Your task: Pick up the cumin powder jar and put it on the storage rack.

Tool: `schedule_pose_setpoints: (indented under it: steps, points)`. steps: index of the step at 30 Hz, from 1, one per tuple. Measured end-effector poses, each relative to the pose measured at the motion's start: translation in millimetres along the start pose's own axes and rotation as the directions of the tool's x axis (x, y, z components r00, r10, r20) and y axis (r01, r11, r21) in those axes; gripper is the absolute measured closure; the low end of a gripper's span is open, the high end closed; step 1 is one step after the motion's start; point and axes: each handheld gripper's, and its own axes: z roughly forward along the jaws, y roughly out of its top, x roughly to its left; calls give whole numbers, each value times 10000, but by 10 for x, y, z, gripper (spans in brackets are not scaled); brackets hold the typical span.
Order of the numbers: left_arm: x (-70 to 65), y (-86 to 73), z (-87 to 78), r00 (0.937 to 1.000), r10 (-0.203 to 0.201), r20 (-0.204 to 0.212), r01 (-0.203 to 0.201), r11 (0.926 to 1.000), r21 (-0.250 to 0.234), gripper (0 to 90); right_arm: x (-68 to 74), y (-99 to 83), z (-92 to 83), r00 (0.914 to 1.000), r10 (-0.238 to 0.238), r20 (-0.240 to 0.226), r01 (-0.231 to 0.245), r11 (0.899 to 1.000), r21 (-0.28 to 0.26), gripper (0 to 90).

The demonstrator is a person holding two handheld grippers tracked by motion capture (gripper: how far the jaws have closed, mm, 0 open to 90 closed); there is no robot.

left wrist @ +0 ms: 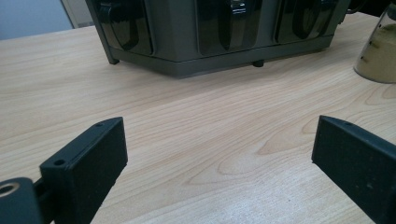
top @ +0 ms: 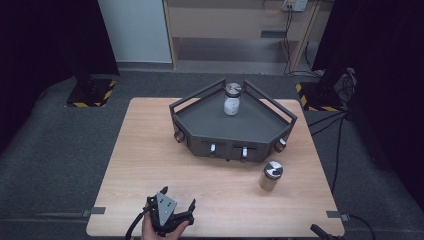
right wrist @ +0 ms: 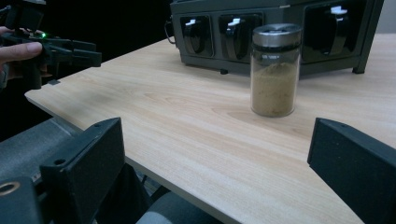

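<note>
Evidently the reach is only starting: both tongs gape empty, the left tongs (top: 178, 205) at the table's (top: 150, 150) near edge. Next, close in on the spice jar (right wrist: 274, 70) (upright before the rack (top: 232, 125)).

Right gripper (right wrist: 217, 154) sits low at the near edge of the wooden table (right wrist: 187, 121), its two black jaws spread wide with nothing between them. Straight ahead, well apart from the jaws, a glass spice jar (right wrist: 275, 70) stands upright on the wood, metal lid on top, brownish powder filling most of it. Just behind the jar is the dark grey rack (right wrist: 280, 32), its front showing curved handles with pale tips. Far off at the left, the other gripper (right wrist: 70, 51) hovers over the table's corner, a hand (right wrist: 16, 51) wrapped around it and a small green light glowing.
</note>
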Motion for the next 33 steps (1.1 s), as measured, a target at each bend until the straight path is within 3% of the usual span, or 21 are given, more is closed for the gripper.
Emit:
schedule_pose_setpoints:
  steps: [8, 18, 24, 31, 33]
  points:
    - [-6, -12, -36, 9992, -59, -399, 52, 9998, -172, 21, 76, 144, -88, 9959, -819, 374, 835, 9955, -439, 43]
    - [-1, -11, -38, 9992, -111, -388, 101, 9996, -267, 21, 69, 336, -65, 9890, -1203, 861, 1249, 9909, -508, 41]
    - [10, -11, -35, 9993, -96, -374, 85, 9995, -293, 21, -45, 460, 118, 9858, -1483, 786, 1500, 9885, -165, 45]
    - [4, -9, -31, 9990, -57, -442, 46, 9997, -233, 21, -185, 597, 418, 9816, -1681, 910, 1709, 9850, -249, 45]
    - [4, -6, -30, 9990, -56, -453, 47, 9998, -217, 21, -242, 655, 581, 9783, -1827, 978, 1856, 9824, -210, 47]
